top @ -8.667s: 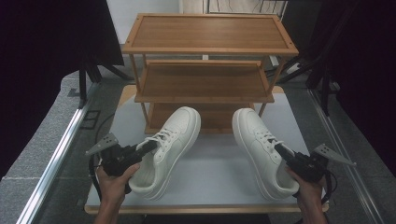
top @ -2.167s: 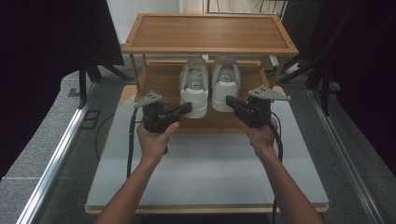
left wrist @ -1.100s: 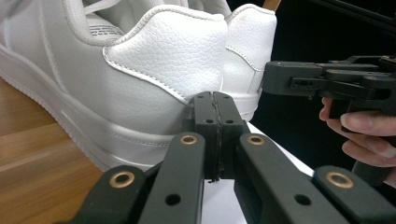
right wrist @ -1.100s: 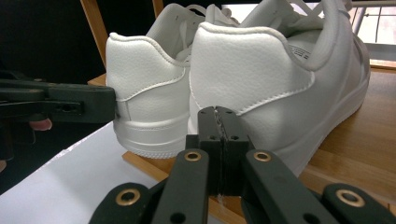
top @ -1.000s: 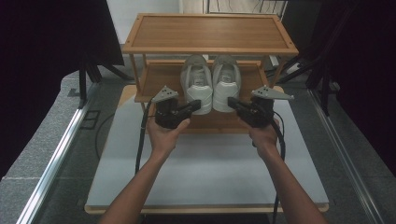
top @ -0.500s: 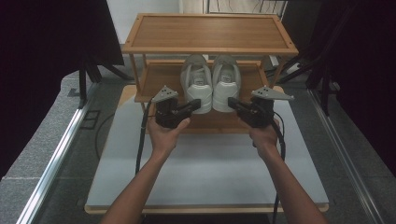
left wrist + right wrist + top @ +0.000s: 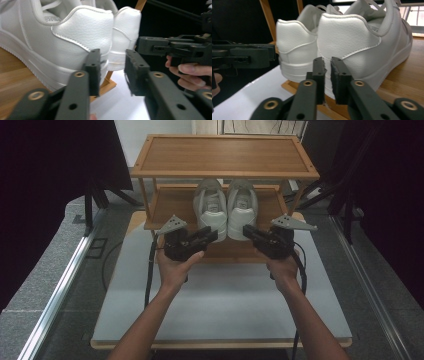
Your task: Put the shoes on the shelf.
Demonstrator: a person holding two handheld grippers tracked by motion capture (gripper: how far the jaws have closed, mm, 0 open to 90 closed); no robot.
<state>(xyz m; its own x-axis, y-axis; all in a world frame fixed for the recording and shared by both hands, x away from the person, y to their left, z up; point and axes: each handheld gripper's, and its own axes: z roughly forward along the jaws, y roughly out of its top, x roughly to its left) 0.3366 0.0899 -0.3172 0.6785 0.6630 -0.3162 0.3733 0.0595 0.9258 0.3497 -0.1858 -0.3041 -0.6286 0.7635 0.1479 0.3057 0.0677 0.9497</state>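
White leather sneakers, a matched pair, now stand side by side on the middle shelf of the three-tier wooden shoe rack (image 7: 165, 215), toes pointing away from the person: the left sneaker (image 7: 210, 209) and the right sneaker (image 7: 242, 208) touch along their inner sides, heels at the shelf's front edge. Seconds ago both lay on the pale worktop (image 7: 225, 305) in front of the rack, so the placing looks done. What has just changed is the grip: the left tool (image 7: 212, 235) has just been opening, and in the left gripper view its jaws stand clearly apart just behind the left heel with nothing between them. The right tool (image 7: 248, 231) has also just eased open, its jaws parted only by a narrow gap, close behind the right heel and not pressing it. Both shoes stand free, so I judge that only drawing the hands back remains.
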